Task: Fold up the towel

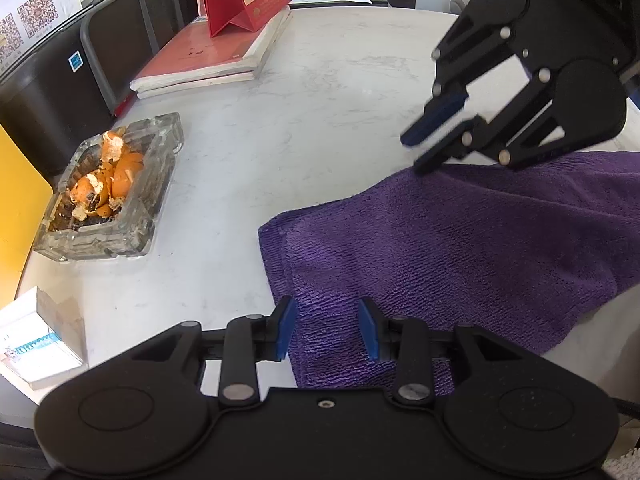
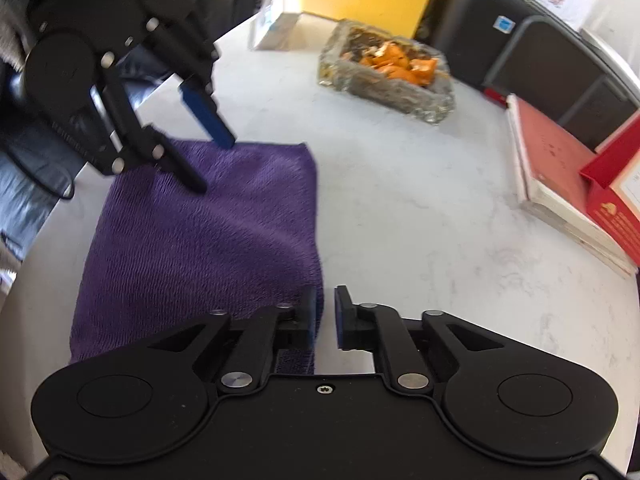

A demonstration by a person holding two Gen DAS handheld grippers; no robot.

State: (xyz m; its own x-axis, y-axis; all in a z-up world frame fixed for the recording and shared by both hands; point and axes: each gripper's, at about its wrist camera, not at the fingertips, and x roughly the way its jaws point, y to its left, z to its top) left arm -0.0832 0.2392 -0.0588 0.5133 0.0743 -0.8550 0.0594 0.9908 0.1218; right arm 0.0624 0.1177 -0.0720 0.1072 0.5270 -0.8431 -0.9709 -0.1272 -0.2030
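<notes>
Towel (image 1: 460,248): purple, already doubled, flat on white table (image 1: 280,140). Left gripper (image 1: 327,330) open over its near corner; right gripper (image 2: 325,320) parted narrowly at the opposite edge, holding nothing. Risk: pinching only the top layer, so the fold peels apart. Glass ashtray (image 1: 116,196) sits well apart.

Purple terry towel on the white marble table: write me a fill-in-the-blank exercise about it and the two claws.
1. The purple terry towel lies on the white marble ____.
2. The square glass ashtray holds orange ____.
3. The left claw has its blue pads ____, with towel between them.
4. The right claw sits at the towel's ____, near a corner.

Missing words: table; peels; apart; edge
</notes>
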